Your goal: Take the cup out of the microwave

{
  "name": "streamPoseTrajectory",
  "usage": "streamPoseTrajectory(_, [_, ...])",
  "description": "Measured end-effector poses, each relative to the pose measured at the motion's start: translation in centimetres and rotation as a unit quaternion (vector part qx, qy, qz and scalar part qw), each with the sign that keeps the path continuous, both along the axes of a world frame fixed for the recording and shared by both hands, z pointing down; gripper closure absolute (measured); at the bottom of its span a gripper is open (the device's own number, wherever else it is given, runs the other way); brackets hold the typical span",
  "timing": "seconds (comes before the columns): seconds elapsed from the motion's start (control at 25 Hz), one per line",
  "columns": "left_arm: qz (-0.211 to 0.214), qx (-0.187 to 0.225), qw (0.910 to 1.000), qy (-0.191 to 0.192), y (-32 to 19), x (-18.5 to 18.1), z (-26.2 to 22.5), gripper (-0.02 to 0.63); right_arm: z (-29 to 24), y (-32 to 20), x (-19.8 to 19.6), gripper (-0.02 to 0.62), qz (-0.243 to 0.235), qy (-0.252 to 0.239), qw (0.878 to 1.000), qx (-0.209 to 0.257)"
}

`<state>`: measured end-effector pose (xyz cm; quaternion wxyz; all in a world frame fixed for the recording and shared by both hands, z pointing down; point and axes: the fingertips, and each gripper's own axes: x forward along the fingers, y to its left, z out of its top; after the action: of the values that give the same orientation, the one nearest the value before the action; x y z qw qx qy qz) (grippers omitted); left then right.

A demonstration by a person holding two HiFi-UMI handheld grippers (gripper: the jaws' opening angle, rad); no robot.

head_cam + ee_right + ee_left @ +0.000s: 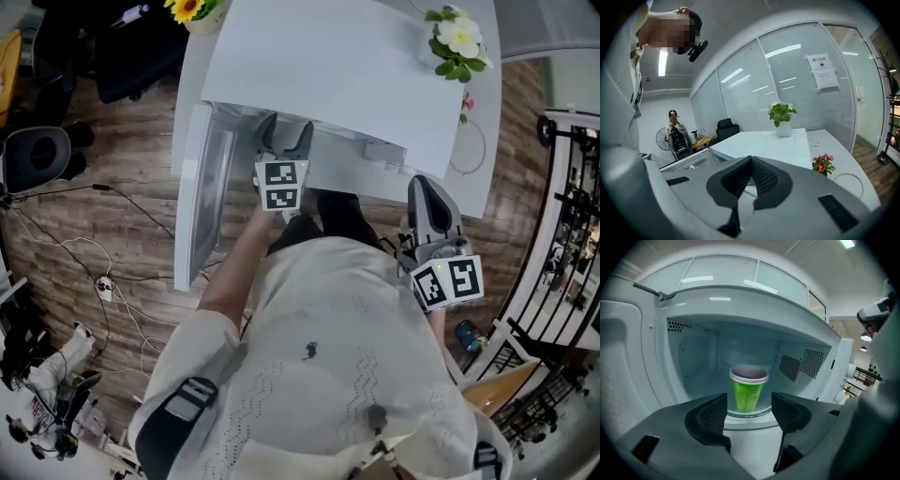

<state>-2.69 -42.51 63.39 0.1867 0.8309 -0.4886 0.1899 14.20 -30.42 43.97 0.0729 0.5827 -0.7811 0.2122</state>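
One green cup (pixel 749 391) with a pale rim stands upright on the glass turntable (pixel 765 410) in the middle of the microwave (pixel 693 357) cavity, and nothing touches it. Seen from the left gripper (pixel 749 414) view, it shows in the gap between the two dark fingers (pixel 710 420), which stand wide apart and short of it, near the cavity's front edge. In the head view the microwave door (pixel 202 187) hangs open to the left, and the left gripper (pixel 284 133) points into the opening. The right gripper (pixel 750 161) is held apart at the microwave's right side over the white desk (pixel 483 178), with its fingers pressed together on nothing.
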Motion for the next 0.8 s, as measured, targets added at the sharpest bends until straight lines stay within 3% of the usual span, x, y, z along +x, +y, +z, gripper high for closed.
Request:
streamPoseTrajectory(0.28, [0.017,0.014,0.9991,-0.035,-1.4,0.8,1.7,0.301,0.4,-0.7,0.6,0.586,-0.001,0.000,1.000,-0.005])
streamPoseTrajectory(0.72, [0.004,0.026,0.9987,-0.044,-2.9,1.5,1.8,0.299,0.8,-0.8,1.2,0.586,-0.003,-0.004,1.000,-0.009])
streamPoseTrajectory(0.8, [-0.002,0.030,0.9984,-0.048,-3.2,1.3,1.7,0.346,0.9,-0.7,1.3,0.586,-0.002,-0.006,1.000,-0.010])
